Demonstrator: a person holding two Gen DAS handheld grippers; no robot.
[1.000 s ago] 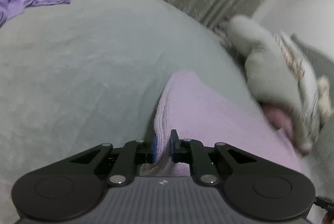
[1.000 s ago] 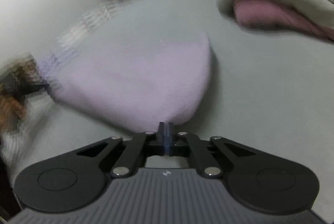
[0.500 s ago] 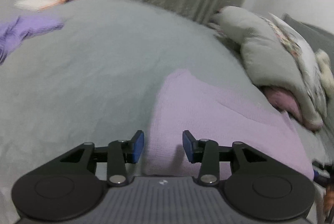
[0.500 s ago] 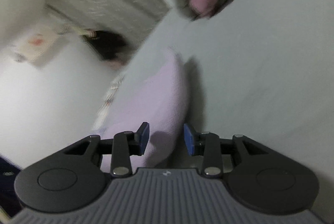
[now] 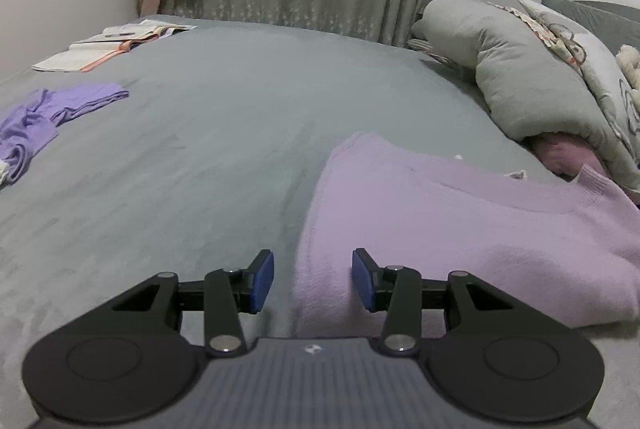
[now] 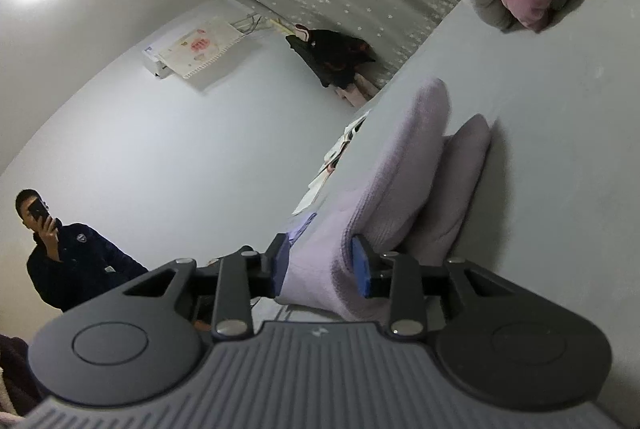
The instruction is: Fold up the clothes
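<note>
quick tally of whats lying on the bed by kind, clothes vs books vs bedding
clothes: 2, the pink sweater and the purple garment
books: 1, an open book, more pages seem to lie beside it
bedding: 3, a grey pillow, a patterned pillow, a pink cushion tucked beneath
total: 6

The lilac sweater [image 5: 460, 229] is soft, fuzzy knit cloth. The bed [image 5: 240, 133] wears a matt grey, velvety cover. The left tool [image 5: 313, 281] is matt black plastic with blue pads.
</note>
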